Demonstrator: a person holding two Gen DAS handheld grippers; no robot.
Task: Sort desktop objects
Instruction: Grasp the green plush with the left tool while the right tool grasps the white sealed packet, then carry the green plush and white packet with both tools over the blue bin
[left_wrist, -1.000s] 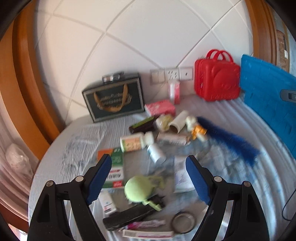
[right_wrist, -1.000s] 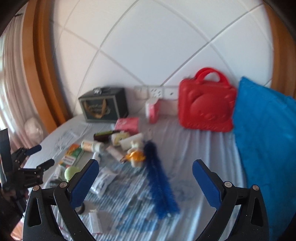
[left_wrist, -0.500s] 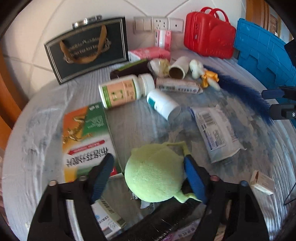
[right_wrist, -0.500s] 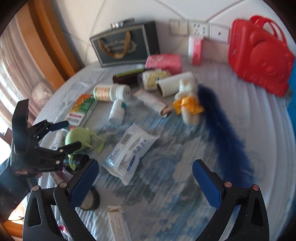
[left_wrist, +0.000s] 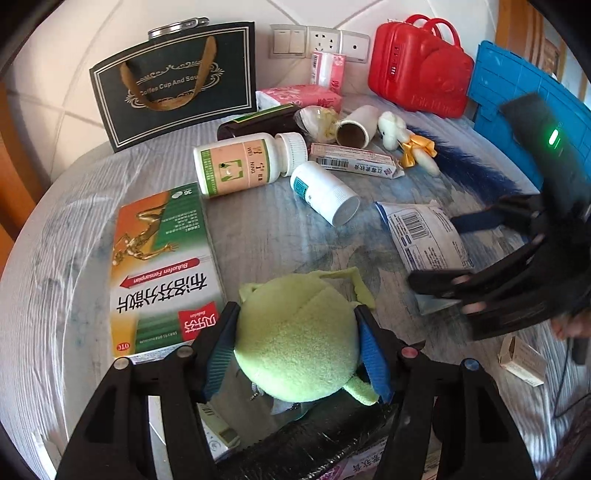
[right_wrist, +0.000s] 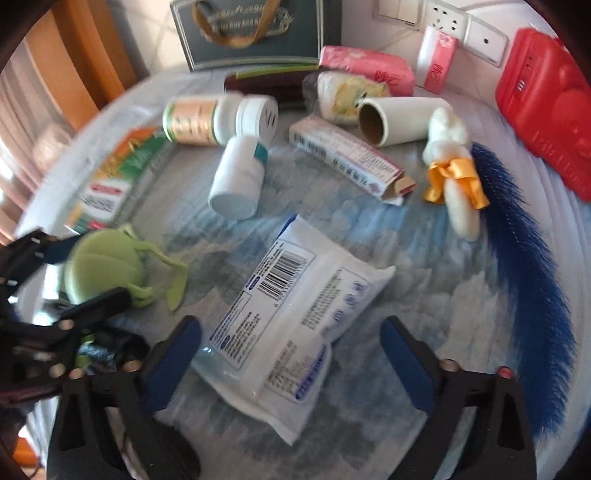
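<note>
My left fingers (left_wrist: 364, 347) clamp the green plush (left_wrist: 297, 339); my right fingers (right_wrist: 173, 354) spread wide around the wipes (right_wrist: 291, 314).

Black grippers with blue pads
Left gripper (left_wrist: 297, 338) and right gripper (right_wrist: 291, 352): black plastic frames, ribbed blue pads (left_wrist: 373, 358), round screws

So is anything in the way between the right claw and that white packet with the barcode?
Nothing visible is. The right claw is open, and the white packet already lies between its fingers, with only the packet itself there.
</note>
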